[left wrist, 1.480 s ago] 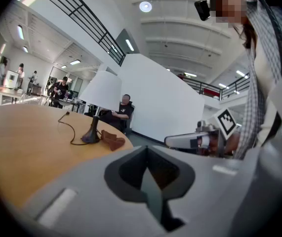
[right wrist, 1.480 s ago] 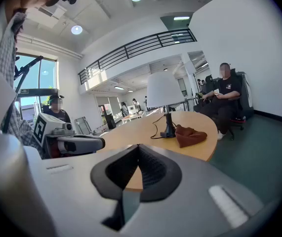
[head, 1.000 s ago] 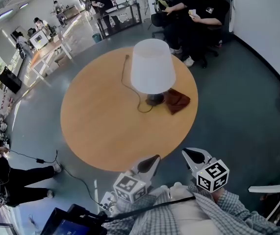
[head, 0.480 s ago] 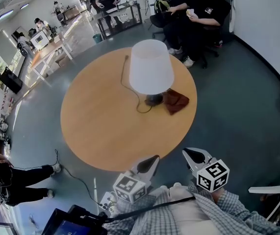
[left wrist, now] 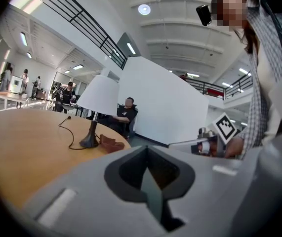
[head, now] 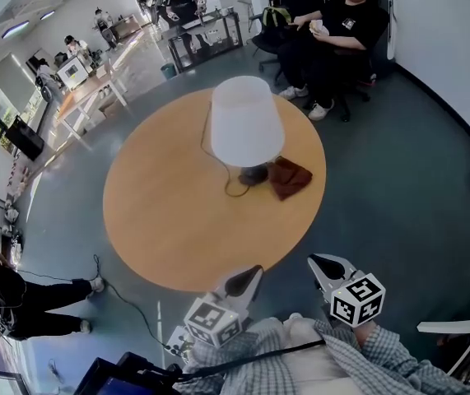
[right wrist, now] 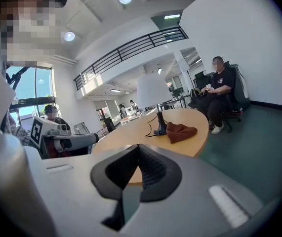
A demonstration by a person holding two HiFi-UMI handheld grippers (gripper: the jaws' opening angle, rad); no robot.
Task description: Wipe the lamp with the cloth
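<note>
The round wooden table (head: 169,220) fills the middle of the head view, and only that view takes in its whole outline. Each gripper view catches it low and side-on.

A seated person (head: 333,31) is beyond the table's far edge. The right gripper view shows this person to the right of the lamp, and the left gripper view shows them partly behind it.

The lamp (head: 245,126) stands upright on the far right part of the table. From above, its white shade hides the stem. The gripper views show a slim dark stem and base under the shade.

The left gripper (head: 249,274) and right gripper (head: 321,263) are off the table's near edge, well apart from the lamp and pointing toward it. Each gripper's own view shows its jaws pressed together with nothing between them.

The brown cloth (head: 288,178) lies crumpled on the table just beside the lamp's base, on its right. I cannot tell whether it touches the base.

A thin dark cord (head: 207,130) runs from the base across the tabletop.
</note>
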